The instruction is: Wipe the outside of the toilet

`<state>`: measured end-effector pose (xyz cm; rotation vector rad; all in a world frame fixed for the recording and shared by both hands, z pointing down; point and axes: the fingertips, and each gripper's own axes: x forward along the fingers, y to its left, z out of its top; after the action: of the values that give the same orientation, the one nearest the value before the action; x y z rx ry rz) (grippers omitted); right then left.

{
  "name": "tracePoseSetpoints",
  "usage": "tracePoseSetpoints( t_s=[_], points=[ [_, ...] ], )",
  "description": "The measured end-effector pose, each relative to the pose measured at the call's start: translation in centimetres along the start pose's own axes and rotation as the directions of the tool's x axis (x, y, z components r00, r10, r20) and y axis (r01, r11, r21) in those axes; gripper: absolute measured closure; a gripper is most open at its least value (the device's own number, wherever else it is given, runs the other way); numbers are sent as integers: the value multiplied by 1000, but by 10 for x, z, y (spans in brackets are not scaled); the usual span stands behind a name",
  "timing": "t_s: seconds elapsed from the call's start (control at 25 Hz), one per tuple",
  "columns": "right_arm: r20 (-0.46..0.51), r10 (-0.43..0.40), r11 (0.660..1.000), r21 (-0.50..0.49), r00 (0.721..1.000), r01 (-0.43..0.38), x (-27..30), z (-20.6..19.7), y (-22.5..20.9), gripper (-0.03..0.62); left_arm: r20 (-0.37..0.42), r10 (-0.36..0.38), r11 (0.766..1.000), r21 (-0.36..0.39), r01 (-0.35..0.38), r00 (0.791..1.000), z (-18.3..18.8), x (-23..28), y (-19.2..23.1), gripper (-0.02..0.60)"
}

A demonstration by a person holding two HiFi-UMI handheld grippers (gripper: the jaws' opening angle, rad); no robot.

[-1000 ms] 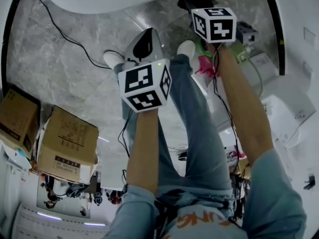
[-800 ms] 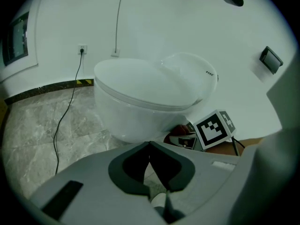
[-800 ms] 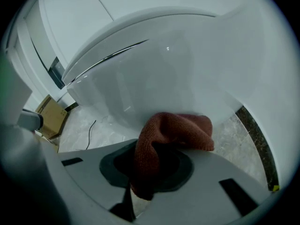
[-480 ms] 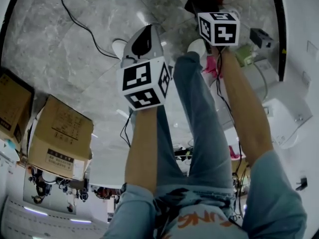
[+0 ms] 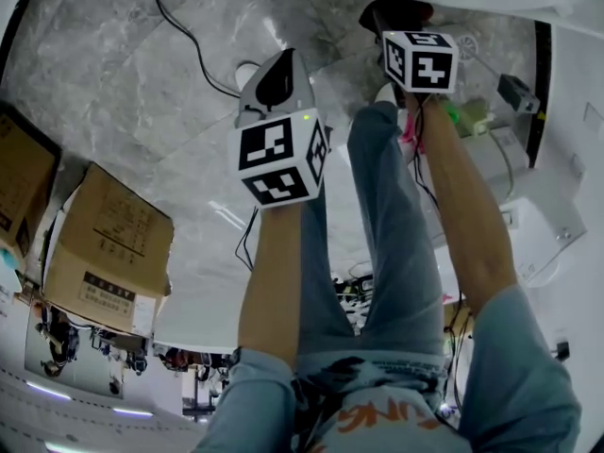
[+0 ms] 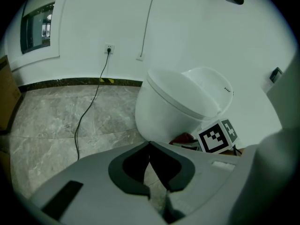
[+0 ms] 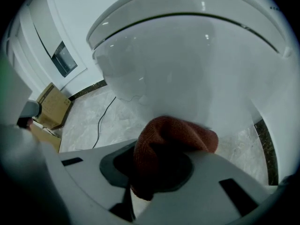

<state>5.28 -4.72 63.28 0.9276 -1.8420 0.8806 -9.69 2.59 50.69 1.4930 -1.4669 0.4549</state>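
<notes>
The right gripper (image 7: 159, 161) is clamped on a bunched rust-red cloth (image 7: 174, 136), which bulges out past the jaws so that fabric, not plastic, is what meets the porcelain. It is held low against the toilet (image 7: 187, 60), at the curved underside of the bowl below the closed seat. In the right gripper view the cloth's leading fold sits right at the white wall, touching it or all but touching; the exact contact is hard to tell. This looks like the working position for a wipe along the bowl's outer side.

The left gripper (image 6: 150, 146) carries nothing. Its jaws are drawn together at the tips, with only the marble floor (image 5: 142, 83) seen beyond them. It hangs back from the toilet, well apart from the bowl and aimed at its side, probably just to keep out of the way of the wiping arm.

The person stands facing the toilet, leaning the right arm forward toward it. A black cable (image 6: 89, 107) trails over the floor away from the toilet toward a wall socket, and cardboard boxes (image 5: 109, 253) sit farther off, so neither crowds the wiping side.
</notes>
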Motion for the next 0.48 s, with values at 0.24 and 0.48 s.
tracePoseSetpoints(
  t_s=[0.24, 0.48],
  points=[
    [-1, -3, 1000, -5, 1000, 3, 24, 13, 44, 537, -18, -15, 1000, 7, 15, 1000, 12, -4, 47, 581],
    [30, -6, 999, 33, 1000, 5, 51, 35, 83, 537, -57, -23, 998, 49, 25, 998, 25, 1, 102, 581]
  ],
)
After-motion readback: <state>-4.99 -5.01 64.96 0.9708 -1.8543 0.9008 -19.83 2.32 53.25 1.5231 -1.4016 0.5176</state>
